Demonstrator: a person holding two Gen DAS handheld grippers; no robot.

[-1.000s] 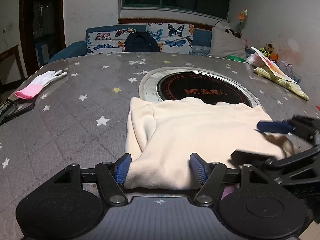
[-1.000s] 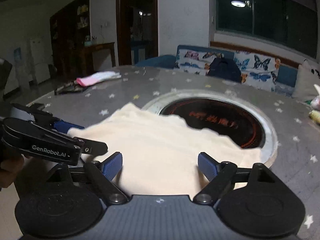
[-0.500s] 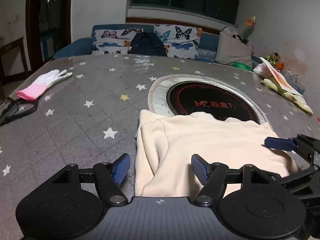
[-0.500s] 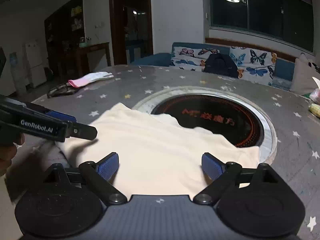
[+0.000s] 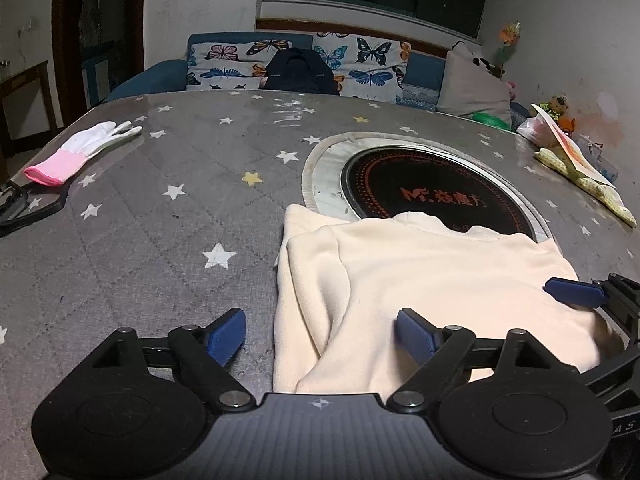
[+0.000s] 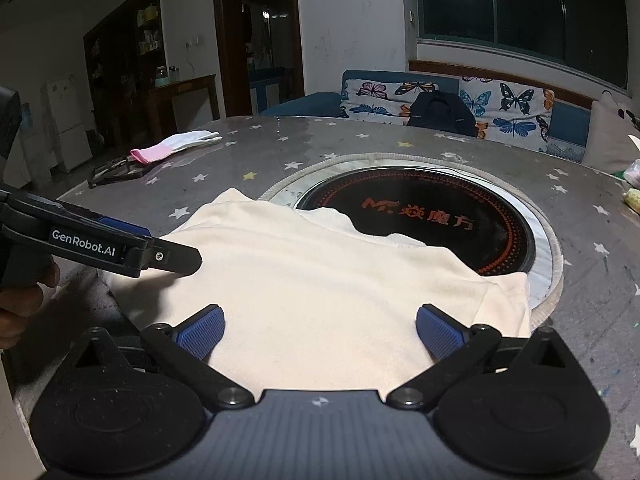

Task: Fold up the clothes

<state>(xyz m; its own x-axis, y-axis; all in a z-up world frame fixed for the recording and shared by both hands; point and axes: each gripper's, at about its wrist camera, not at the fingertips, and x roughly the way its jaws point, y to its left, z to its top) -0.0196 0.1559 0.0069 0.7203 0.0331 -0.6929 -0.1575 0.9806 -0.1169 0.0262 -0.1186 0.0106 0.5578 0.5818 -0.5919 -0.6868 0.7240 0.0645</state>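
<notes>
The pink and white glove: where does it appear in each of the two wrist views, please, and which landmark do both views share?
Left wrist view: the pink and white glove lies far left on the star-patterned table.
Right wrist view: the glove lies upper left, near the table's far edge.
Shared landmark: the round black cooktop under the cream garment's far edge.

Both wrist views sit low and close over the tabletop (image 5: 120,240), facing the sofa (image 6: 500,108); both share the cream garment (image 5: 420,280) and hotplate (image 6: 432,220)
</notes>
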